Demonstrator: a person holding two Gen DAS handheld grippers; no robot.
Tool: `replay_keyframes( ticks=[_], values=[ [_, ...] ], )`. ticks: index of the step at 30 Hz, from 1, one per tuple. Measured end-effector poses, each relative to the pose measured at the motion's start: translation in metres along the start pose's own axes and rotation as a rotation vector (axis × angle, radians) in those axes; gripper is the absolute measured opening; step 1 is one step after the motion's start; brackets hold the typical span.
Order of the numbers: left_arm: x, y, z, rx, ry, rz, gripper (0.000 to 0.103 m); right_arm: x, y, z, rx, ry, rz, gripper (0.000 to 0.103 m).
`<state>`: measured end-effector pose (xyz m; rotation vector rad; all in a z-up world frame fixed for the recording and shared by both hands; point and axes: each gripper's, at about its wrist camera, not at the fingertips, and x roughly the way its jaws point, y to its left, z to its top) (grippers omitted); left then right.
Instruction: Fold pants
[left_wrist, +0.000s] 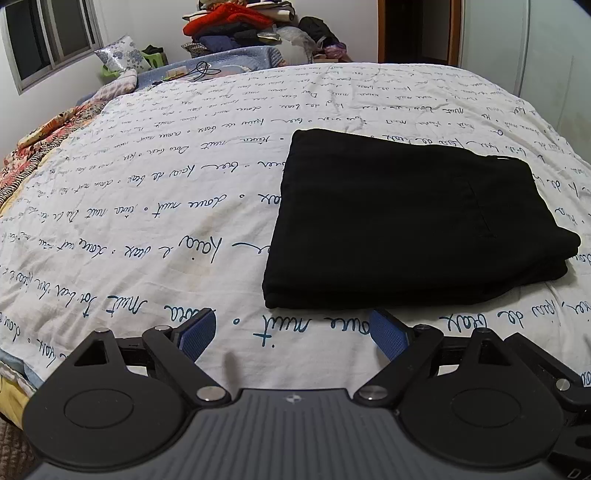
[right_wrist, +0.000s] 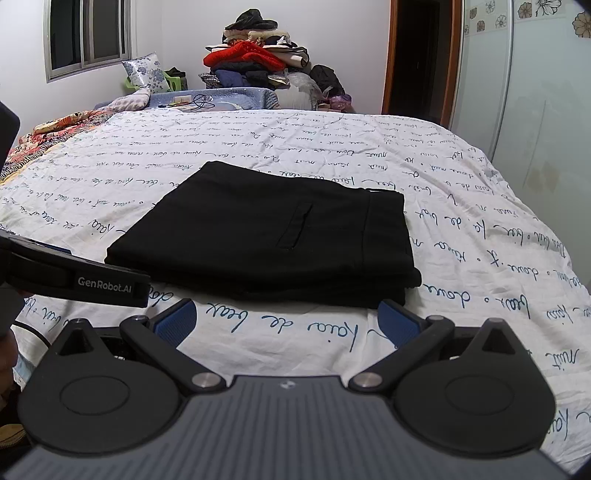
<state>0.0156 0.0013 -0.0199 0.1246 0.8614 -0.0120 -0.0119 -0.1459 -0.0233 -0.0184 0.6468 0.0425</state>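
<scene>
The black pants (left_wrist: 406, 221) lie folded into a compact rectangle of stacked layers on the white bedspread (left_wrist: 166, 184) printed with blue script. In the right wrist view the pants (right_wrist: 273, 236) show a back pocket slit on top. My left gripper (left_wrist: 293, 332) is open and empty, just in front of the pants' near edge, not touching. My right gripper (right_wrist: 286, 323) is open and empty, just in front of the pants' near edge. The left gripper's body (right_wrist: 74, 277) shows at the left of the right wrist view.
A tall pile of clothes (right_wrist: 258, 55) stands beyond the far end of the bed. A floral pillow (right_wrist: 146, 75) and a patterned quilt (right_wrist: 55, 129) lie at the far left. A window (right_wrist: 88, 33) is on the left wall, a doorway (right_wrist: 421, 55) and a sliding wardrobe door (right_wrist: 535, 92) on the right.
</scene>
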Motion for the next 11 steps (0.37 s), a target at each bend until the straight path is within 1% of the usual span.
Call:
replay_keyframes(
  ticks=[11],
  values=[
    [-0.0027, -0.0033, -0.0004, 0.024, -0.021, 0.017, 0.091, 0.0010, 0.0002, -0.0013, 0.001, 0.003, 0.000, 0.103]
  ],
)
